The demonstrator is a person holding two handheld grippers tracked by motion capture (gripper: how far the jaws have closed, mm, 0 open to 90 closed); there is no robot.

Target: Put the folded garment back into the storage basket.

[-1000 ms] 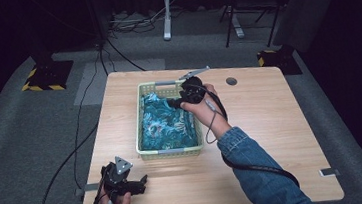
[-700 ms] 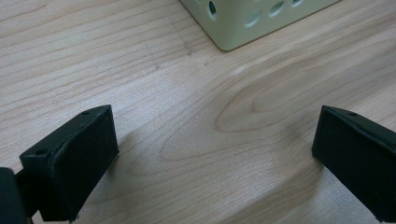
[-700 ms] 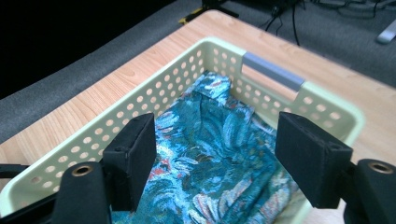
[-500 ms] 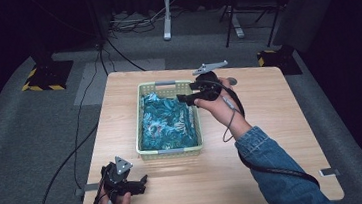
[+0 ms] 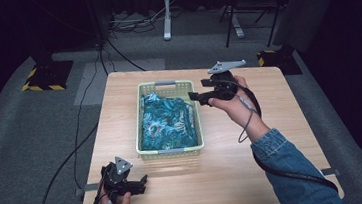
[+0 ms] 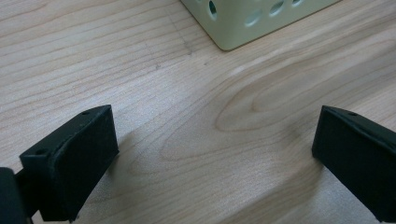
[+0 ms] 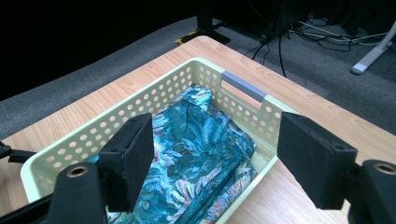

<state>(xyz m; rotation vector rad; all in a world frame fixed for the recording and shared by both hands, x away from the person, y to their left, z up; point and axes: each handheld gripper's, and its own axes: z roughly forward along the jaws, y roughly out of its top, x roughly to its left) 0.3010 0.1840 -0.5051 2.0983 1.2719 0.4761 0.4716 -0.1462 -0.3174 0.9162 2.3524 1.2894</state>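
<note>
Over the basket's right rim: right gripper [image 5: 196,97] hangs empty, jaws wide apart.
Teal patterned cloth [image 5: 166,122] lies folded inside the basket [image 5: 171,153]. Placing looks done (my read); next is parking the hand. Left gripper [image 5: 144,182] rests wide open, empty, at table [image 5: 255,165] near edge.

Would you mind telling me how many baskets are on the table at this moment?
1. The pale green basket sits mid-table, holding a folded teal patterned cloth. The right gripper hovers by its far right rim; the left gripper rests near the table's front left corner.
</note>
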